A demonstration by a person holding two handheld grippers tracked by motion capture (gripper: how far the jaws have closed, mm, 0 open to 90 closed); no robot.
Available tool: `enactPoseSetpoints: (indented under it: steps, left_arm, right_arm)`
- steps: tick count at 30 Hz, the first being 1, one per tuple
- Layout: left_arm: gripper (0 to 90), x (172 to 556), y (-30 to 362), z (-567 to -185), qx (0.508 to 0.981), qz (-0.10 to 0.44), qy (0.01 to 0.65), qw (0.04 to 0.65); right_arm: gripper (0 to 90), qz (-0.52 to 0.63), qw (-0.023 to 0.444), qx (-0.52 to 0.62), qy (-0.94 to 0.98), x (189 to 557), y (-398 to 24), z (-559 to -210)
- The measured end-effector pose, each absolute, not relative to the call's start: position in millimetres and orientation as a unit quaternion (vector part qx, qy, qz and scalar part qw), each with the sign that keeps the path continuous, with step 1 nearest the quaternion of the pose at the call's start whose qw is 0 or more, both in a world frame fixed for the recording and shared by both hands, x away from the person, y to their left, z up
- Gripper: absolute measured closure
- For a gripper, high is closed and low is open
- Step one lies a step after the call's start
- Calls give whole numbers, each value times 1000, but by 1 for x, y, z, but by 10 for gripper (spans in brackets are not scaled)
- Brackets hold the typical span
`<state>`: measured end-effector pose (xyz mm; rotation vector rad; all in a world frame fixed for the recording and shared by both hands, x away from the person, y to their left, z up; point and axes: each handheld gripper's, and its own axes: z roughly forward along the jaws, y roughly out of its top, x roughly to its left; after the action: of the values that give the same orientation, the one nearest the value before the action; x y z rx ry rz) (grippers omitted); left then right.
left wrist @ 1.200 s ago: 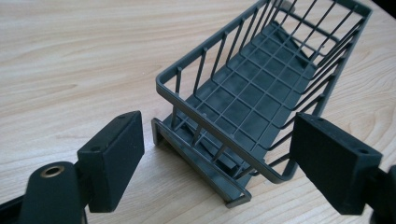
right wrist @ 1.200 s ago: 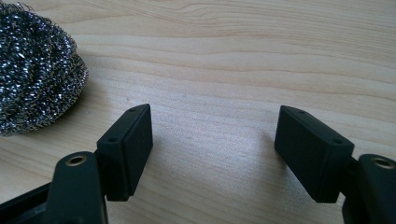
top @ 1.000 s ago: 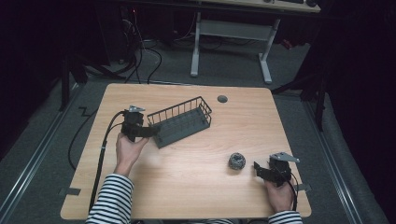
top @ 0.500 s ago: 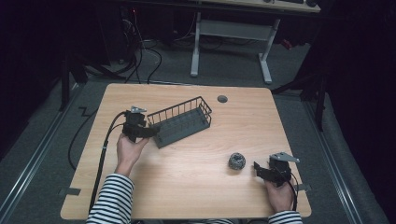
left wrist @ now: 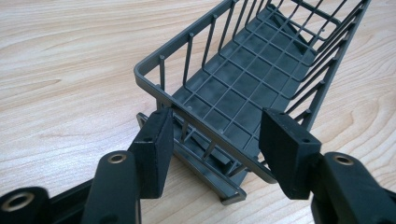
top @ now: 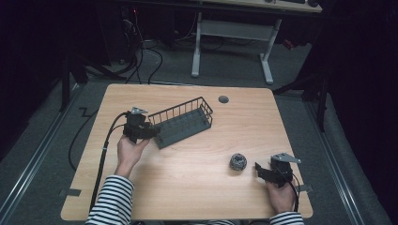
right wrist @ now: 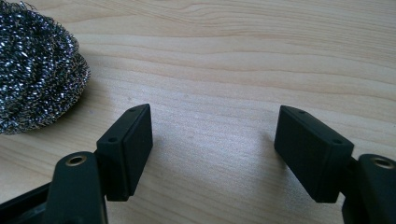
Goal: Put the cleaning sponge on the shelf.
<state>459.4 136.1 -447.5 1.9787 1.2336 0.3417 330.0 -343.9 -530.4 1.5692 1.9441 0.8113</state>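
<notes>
On a wooden table, the left gripper has just been closing and now clasps the near end wall of a grey wire basket. The right gripper rests released beside a steel scourer

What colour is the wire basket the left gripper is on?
Dark grey all over, the basket shows best in the left gripper view.

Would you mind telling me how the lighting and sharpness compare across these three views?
High view: table lit, surroundings nearly black, slightly soft. Left gripper view: bright, even light, basket sharp, soft shadows beneath it. Right gripper view: steel scourer glints at the frame's edge, wood grain crisp, near pads a little soft.
</notes>
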Motion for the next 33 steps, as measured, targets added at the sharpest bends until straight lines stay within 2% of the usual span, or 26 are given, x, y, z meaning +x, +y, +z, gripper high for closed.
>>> enactPoseSetpoints:
  steps: [16,33]
  left_arm:
    - [489,454,136,-446,782,129,474,383]
    - [490,429,135,-447,789,117,457,393]
  right_arm:
    - [281,299,255,578,715,330,-344,-530]
    - [281,299,255,578,715,330,-344,-530]
